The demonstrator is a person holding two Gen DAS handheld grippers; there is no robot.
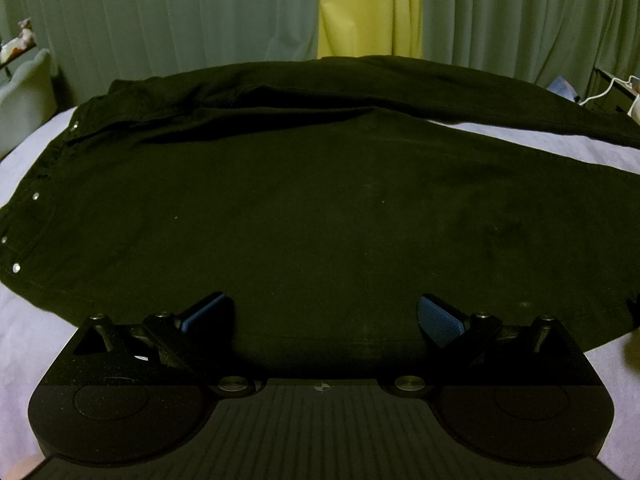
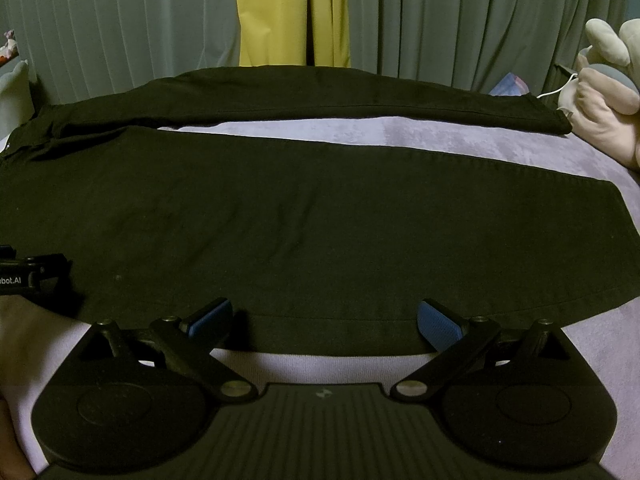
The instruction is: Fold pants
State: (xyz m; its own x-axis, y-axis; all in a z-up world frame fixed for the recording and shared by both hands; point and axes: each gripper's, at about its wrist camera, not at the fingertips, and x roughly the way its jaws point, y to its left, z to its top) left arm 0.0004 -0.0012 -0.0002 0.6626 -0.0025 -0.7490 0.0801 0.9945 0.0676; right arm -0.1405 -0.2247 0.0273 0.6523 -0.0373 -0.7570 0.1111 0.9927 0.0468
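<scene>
Black pants (image 1: 304, 208) lie spread flat on a lavender bed cover (image 1: 24, 320), waistband with metal rivets at the left, both legs running to the right with a strip of cover between them. My left gripper (image 1: 322, 312) is open over the near edge of the near leg, close to the hip. My right gripper (image 2: 324, 316) is open at the near edge of the same leg (image 2: 320, 232), further toward the hem. Neither holds cloth. The left gripper's body (image 2: 28, 276) shows at the left edge of the right wrist view.
Grey-green curtains (image 1: 160, 20) with a yellow panel (image 1: 368, 8) hang behind the bed. Plush toys (image 2: 608, 88) and a white cable lie at the far right. A pale cushion (image 1: 24, 96) sits at the far left.
</scene>
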